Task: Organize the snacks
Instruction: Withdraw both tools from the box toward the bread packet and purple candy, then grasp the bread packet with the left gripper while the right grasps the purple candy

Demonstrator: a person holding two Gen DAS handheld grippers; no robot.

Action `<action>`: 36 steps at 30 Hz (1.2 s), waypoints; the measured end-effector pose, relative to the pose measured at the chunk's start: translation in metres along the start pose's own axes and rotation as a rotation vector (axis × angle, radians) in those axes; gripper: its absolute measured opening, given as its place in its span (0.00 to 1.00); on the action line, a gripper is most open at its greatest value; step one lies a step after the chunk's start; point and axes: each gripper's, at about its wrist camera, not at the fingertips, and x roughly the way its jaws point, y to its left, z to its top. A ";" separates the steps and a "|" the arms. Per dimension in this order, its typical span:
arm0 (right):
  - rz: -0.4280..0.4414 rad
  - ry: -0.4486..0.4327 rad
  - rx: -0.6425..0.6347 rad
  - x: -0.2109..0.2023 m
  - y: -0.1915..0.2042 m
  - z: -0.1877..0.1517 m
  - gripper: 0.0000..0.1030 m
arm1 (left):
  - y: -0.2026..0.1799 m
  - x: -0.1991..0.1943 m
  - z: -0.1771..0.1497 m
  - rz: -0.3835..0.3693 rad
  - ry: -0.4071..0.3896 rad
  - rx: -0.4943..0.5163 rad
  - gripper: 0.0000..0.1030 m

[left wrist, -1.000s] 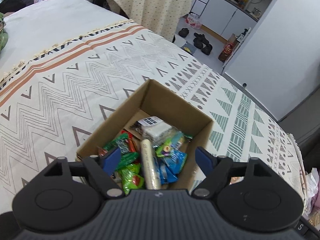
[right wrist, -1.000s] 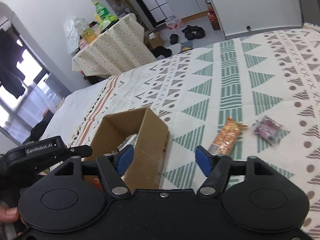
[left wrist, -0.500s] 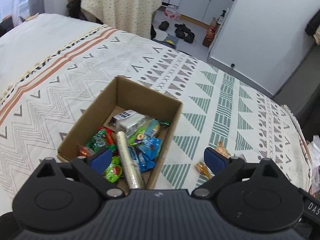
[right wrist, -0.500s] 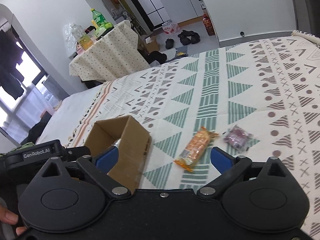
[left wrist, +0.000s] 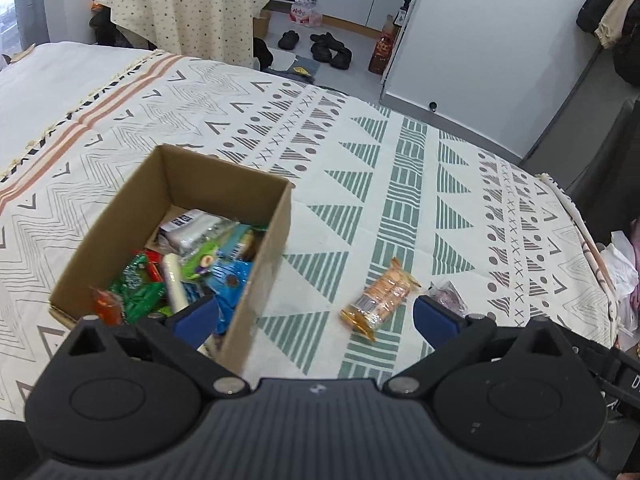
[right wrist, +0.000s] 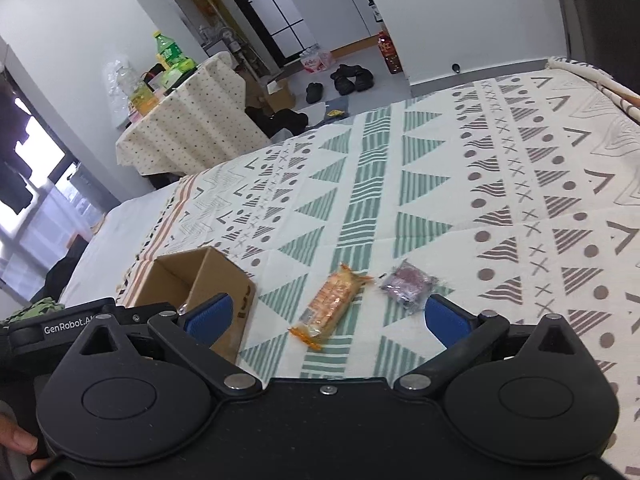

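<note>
An open cardboard box (left wrist: 272,240) stands on the patterned bedspread (left wrist: 400,184) and holds several snack packets (left wrist: 200,264). To its right lie an orange cracker packet (left wrist: 380,300) and a small purple packet (left wrist: 448,296), both loose on the cover. My left gripper (left wrist: 316,318) is open and empty, its left finger over the box's near corner and its right finger beside the purple packet. In the right wrist view my right gripper (right wrist: 328,318) is open and empty above the orange cracker packet (right wrist: 332,306). The purple packet (right wrist: 408,282) lies by its right finger and the box (right wrist: 224,280) by its left.
The bedspread (right wrist: 500,184) stretches far and right with open cover around the packets. Beyond the bed stand a table under a dotted cloth (left wrist: 188,4), shoes on the floor (left wrist: 328,48) and a white wall panel (left wrist: 480,60). A person's finger (right wrist: 20,444) shows at bottom left.
Both grippers have swung right, away from over the box, and their jaws have widened. The orange and purple packets have come into the left wrist view.
</note>
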 end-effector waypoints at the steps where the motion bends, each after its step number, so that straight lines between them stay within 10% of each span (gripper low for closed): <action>1: -0.003 0.000 0.006 0.000 -0.003 0.000 1.00 | -0.003 0.003 0.000 0.007 0.003 0.000 1.00; 19: -0.047 0.027 0.003 0.015 -0.047 0.008 0.99 | -0.053 0.070 -0.005 -0.044 0.066 0.137 0.97; 27: -0.056 0.105 -0.063 0.047 -0.045 0.007 0.87 | -0.061 0.119 -0.001 -0.040 0.148 0.172 0.71; 36: -0.099 0.169 -0.119 0.080 -0.050 0.008 0.78 | -0.065 0.159 -0.001 -0.038 0.218 0.205 0.65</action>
